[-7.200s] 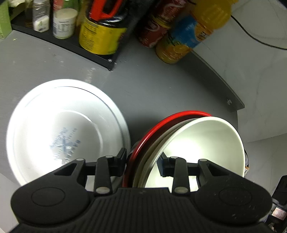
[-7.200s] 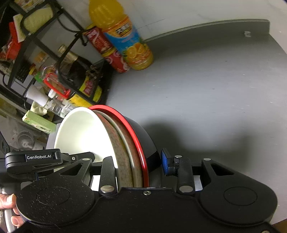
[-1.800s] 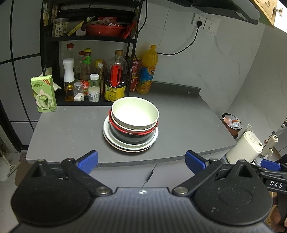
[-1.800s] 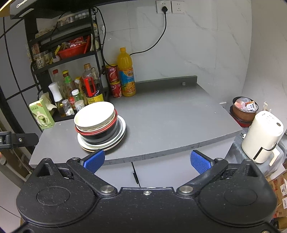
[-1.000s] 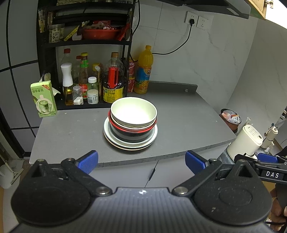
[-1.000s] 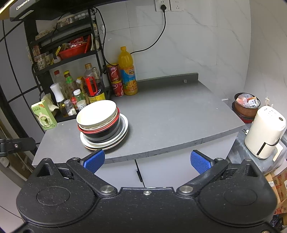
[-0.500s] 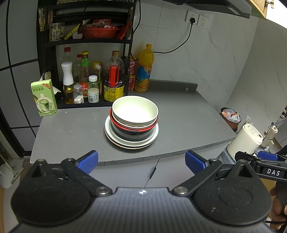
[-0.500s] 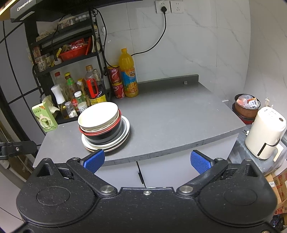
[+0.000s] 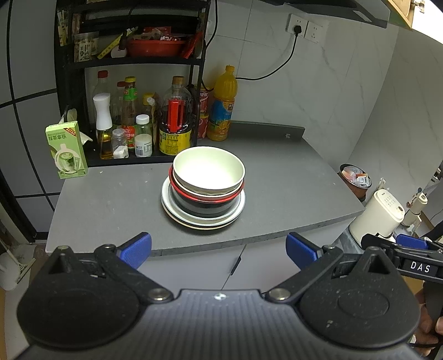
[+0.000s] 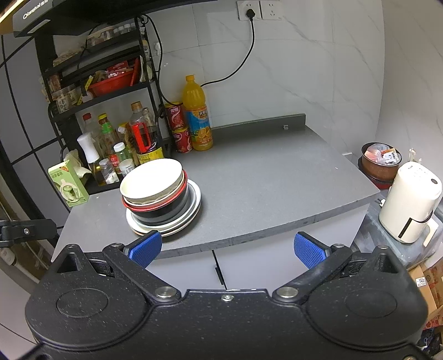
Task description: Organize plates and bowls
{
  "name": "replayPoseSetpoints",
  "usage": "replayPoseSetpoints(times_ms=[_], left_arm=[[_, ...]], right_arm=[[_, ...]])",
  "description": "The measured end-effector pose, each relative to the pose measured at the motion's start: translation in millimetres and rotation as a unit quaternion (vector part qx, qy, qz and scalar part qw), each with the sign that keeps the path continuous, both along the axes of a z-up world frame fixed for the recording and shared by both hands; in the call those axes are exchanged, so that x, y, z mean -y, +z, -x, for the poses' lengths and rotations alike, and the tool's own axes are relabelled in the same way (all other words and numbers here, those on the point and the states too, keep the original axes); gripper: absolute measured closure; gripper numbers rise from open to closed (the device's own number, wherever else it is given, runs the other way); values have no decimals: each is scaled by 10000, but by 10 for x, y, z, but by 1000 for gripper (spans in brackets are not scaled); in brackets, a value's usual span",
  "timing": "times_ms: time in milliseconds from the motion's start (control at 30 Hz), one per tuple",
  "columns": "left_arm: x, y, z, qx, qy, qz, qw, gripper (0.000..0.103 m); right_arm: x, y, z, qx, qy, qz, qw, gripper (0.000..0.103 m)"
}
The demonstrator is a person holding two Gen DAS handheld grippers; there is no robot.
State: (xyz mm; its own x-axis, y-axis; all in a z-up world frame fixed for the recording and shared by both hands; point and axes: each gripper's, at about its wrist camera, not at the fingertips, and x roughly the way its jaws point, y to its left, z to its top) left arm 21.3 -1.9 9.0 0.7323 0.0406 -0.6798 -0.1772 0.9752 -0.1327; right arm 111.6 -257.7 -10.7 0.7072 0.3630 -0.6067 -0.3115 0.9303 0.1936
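Stack: bowls [image 9: 209, 173] nested on plates [image 9: 203, 214], frame centre, countertop [image 9: 277, 180] | left gripper [image 9: 218, 250], right gripper [image 10: 227, 249]: jaws apart, empty, withdrawn since stacking | task apparently complete

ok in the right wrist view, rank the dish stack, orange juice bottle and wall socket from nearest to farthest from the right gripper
1. Dish stack, near counter edge, left of the right gripper.
2. Orange juice bottle, back of counter.
3. Wall socket, high on the wall.
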Motion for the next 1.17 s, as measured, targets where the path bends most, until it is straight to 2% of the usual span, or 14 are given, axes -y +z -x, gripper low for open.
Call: replayPoseSetpoints(times_ms=[467, 1167], left_arm=[[-71, 18, -83, -35, -101, -28, 9999, 1], [63, -16, -35, -106, -226, -115, 9996, 1]], right_arm=[[-58, 11, -29, -7, 20, -71, 10000, 0], [-1, -83, 67, -82, -51, -86, 9999, 0]])
